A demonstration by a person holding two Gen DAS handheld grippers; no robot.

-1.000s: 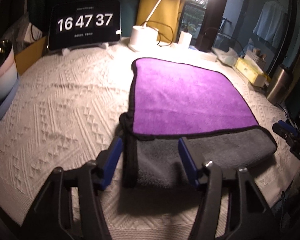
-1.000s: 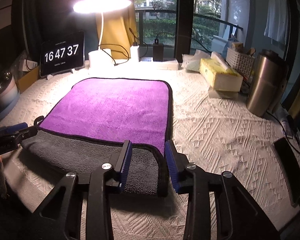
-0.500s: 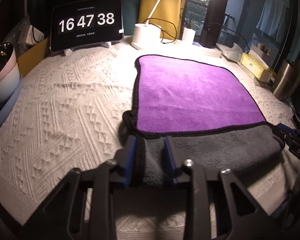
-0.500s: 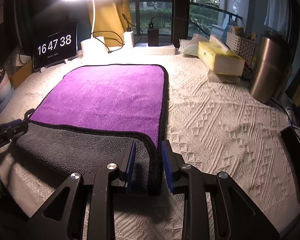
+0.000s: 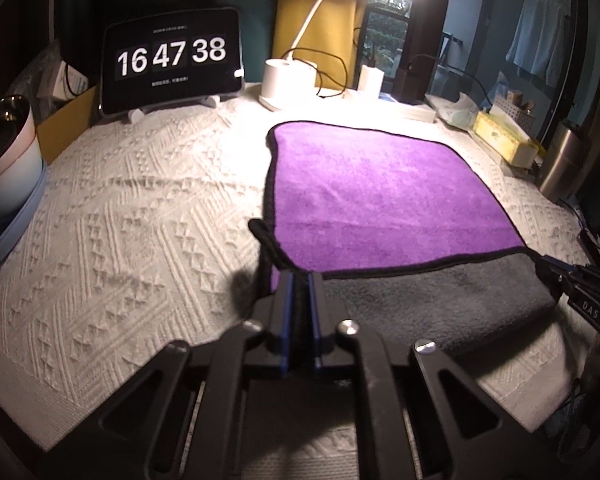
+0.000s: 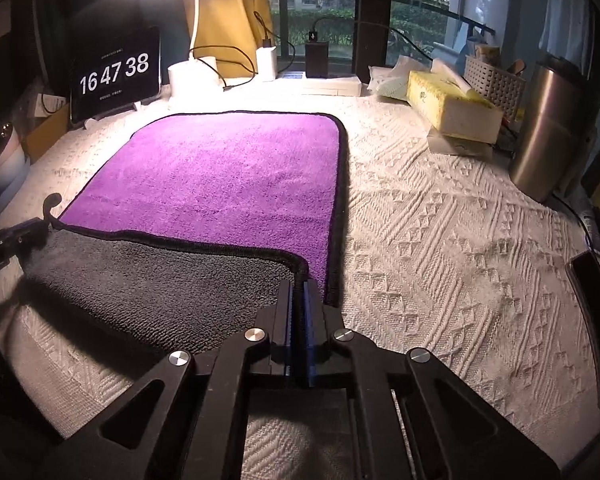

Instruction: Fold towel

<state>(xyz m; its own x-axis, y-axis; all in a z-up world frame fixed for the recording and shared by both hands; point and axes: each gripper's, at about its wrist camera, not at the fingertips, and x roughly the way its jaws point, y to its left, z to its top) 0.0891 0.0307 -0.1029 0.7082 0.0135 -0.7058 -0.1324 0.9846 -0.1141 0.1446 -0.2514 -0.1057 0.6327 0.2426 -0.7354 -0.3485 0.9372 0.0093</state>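
A purple towel [image 5: 380, 196] with a black hem lies flat on the white textured cloth; it also shows in the right wrist view [image 6: 228, 176]. Its near edge is turned over, showing a grey underside [image 5: 432, 296] [image 6: 152, 280]. My left gripper [image 5: 300, 280] is shut on the towel's near left corner. My right gripper [image 6: 299, 286] is shut on the near right corner. Each gripper shows at the edge of the other's view: the right one [image 5: 580, 284], the left one [image 6: 8, 240].
A tablet clock [image 5: 172, 60], a lamp base [image 5: 288, 80] and chargers stand at the back. A bowl [image 5: 4, 160] is at the left. A yellow tissue box [image 6: 448, 108], a steel flask [image 6: 548, 132] and a phone [image 6: 596, 312] lie at the right.
Both grippers have closed from open onto the folded near corners of the towel. Both have also moved slightly forward over the edge.
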